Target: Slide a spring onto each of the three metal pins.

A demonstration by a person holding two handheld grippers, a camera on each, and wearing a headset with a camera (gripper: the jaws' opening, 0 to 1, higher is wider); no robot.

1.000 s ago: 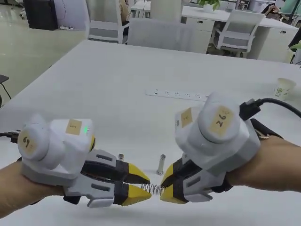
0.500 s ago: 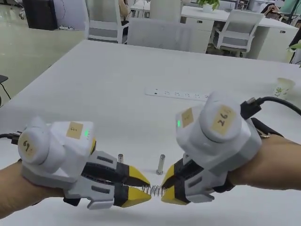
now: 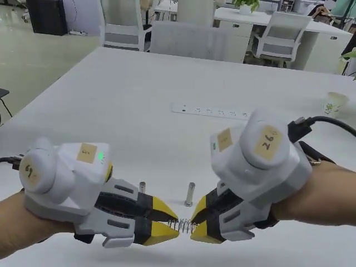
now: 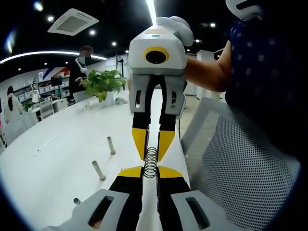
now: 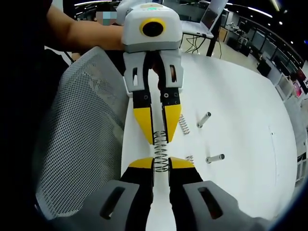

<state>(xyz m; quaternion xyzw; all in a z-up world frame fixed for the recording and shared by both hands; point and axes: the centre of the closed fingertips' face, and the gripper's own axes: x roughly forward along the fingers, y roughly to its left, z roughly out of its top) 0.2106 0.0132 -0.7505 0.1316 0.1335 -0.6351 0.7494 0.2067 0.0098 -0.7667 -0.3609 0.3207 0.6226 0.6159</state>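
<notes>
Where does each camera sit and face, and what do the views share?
Head view: headset, facing down at left gripper and right gripper; forearms show.
Left gripper view: on left gripper, facing right gripper; arm, torso show.
Right gripper view: on right gripper, facing left gripper; arm shows.
Shared: the spring, each end in one gripper.

Opposed close gripper views, common spring point(image 4: 150, 161)

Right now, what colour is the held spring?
Silvery metal spring, clearest in the right gripper view.

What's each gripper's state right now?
Left gripper: shut on one end of the spring.
Right gripper: shut on the spring's other end.
</notes>
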